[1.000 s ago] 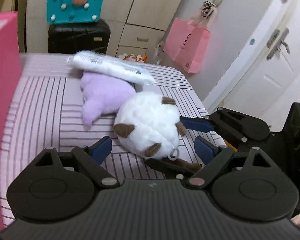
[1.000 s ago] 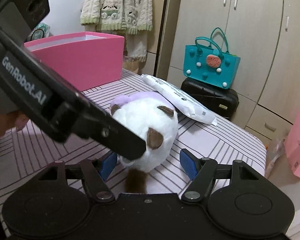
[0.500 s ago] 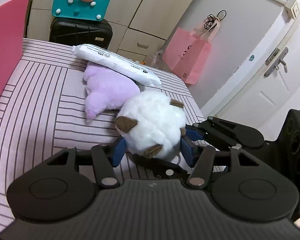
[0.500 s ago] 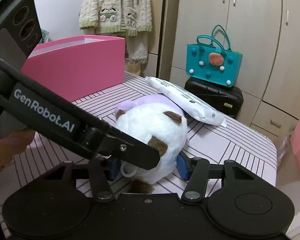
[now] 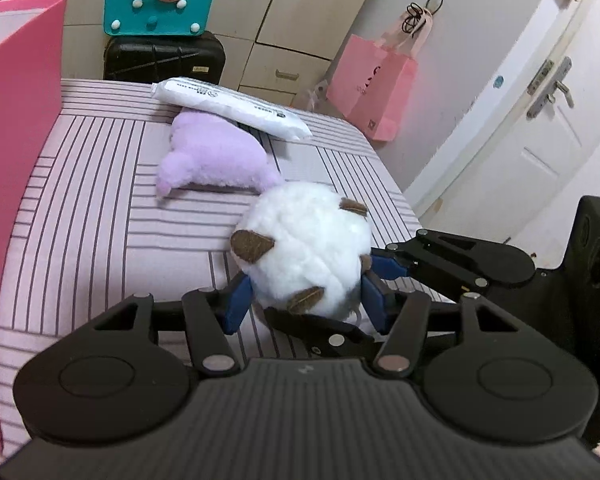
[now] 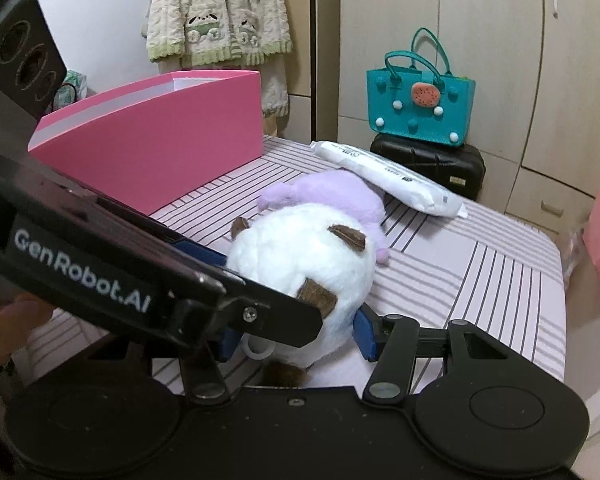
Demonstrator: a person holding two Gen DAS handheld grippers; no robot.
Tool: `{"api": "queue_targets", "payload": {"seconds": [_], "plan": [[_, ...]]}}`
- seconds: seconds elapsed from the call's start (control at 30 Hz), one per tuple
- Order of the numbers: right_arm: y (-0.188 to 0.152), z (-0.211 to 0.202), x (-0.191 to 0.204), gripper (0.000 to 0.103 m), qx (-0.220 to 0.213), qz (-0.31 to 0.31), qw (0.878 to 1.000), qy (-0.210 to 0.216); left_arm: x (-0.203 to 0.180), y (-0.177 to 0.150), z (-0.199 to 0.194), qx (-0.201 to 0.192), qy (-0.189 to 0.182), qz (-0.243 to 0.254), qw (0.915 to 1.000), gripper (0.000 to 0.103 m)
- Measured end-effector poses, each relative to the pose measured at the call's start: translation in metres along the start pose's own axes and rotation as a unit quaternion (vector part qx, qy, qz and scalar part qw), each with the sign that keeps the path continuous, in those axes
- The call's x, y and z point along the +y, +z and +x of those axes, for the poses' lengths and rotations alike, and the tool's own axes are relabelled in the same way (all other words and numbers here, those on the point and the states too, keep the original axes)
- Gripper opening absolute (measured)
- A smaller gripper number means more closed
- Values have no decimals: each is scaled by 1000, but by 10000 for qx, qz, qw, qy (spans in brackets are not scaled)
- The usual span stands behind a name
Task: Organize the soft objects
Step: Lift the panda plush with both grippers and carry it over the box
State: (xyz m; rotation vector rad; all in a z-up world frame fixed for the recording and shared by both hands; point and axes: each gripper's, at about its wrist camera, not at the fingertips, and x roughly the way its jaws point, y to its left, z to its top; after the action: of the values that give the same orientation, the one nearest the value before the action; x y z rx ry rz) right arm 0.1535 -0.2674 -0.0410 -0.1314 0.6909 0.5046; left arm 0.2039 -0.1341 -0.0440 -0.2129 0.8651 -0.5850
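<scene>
Together, both tongs grip one white plush ball at the near edge of the striped tabletop: the left tongs are clamped on its sides, the right tongs pinch its lower part. The pink box, its likely destination, stands to the left and beyond. A purple plush and white packet lie behind.

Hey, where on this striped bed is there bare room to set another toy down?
Bare stripes lie between the pink box and the purple plush, and along the bed's right side below the white pack. It is crowded where both grippers squeeze the white plush ball.
</scene>
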Motion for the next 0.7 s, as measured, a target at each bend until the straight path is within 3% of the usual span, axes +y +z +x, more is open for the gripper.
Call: {"api": "queue_targets", "payload": {"seconds": [0.27,0.7], "plan": [[4,-18,20,61,209,140,9997,-68,-3,-5,-26,271,-176,124,9994,57],[31,-61,68,62,63,-159,9999,3,-4,-6,-104,191,-403,477,9979,57]]}}
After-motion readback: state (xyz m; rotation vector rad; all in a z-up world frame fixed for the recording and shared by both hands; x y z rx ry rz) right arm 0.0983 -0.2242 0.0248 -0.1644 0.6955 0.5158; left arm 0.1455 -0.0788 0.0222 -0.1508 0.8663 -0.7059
